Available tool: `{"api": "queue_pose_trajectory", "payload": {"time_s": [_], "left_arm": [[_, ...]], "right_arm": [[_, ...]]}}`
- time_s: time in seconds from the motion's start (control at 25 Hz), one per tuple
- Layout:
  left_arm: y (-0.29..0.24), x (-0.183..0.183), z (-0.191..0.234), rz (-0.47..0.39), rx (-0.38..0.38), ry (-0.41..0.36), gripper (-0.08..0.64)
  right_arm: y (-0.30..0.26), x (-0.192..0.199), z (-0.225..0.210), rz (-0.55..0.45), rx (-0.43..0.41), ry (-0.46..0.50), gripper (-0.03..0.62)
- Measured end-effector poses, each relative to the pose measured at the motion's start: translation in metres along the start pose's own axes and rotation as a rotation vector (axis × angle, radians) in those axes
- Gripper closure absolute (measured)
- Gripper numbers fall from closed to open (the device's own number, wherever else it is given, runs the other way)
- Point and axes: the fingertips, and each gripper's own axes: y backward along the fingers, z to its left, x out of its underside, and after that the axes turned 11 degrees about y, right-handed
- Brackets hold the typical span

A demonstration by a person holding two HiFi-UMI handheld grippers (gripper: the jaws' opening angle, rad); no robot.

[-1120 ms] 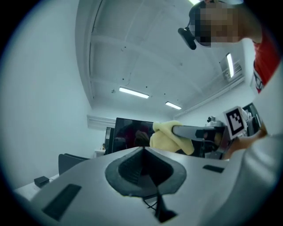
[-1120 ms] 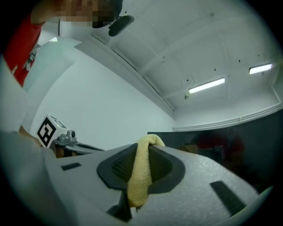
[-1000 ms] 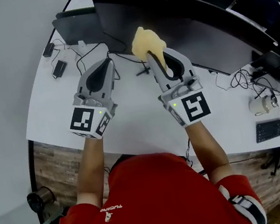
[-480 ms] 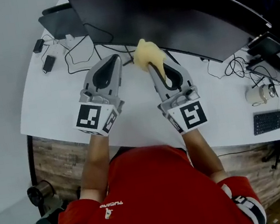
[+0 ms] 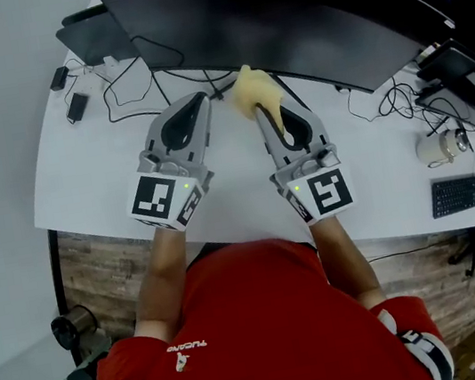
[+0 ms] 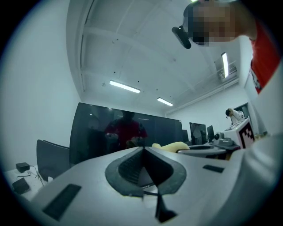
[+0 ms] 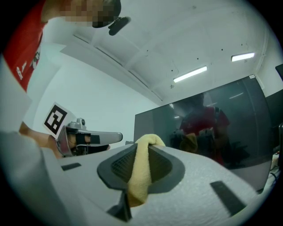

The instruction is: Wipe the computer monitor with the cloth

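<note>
The right hand-held gripper (image 5: 264, 110) is clamped on the yellow cloth (image 5: 249, 90), over the white surface (image 5: 97, 185), near the lower edge of the curved monitor (image 5: 282, 24) at 12 o'clock. At its 9 o'clock, the left hand-held gripper (image 6: 143, 148) has its jaws pressed together on nothing.

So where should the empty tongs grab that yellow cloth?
Probably pinch the bunched free end of the soft yellow cloth poking past the right tongs, coming from the left with the left tongs: the rest is clamped, and the big dark curved monitor stands close behind.
</note>
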Motion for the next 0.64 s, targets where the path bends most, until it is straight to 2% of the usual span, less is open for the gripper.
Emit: {"api": "queue_pose_trajectory", "payload": {"time_s": [0.64], "left_arm": [[0.012, -0.002, -0.004, 0.002, 0.017, -0.003, 0.551]], "right_arm": [[0.007, -0.003, 0.006, -0.005, 0.023, 0.002, 0.534]]}}
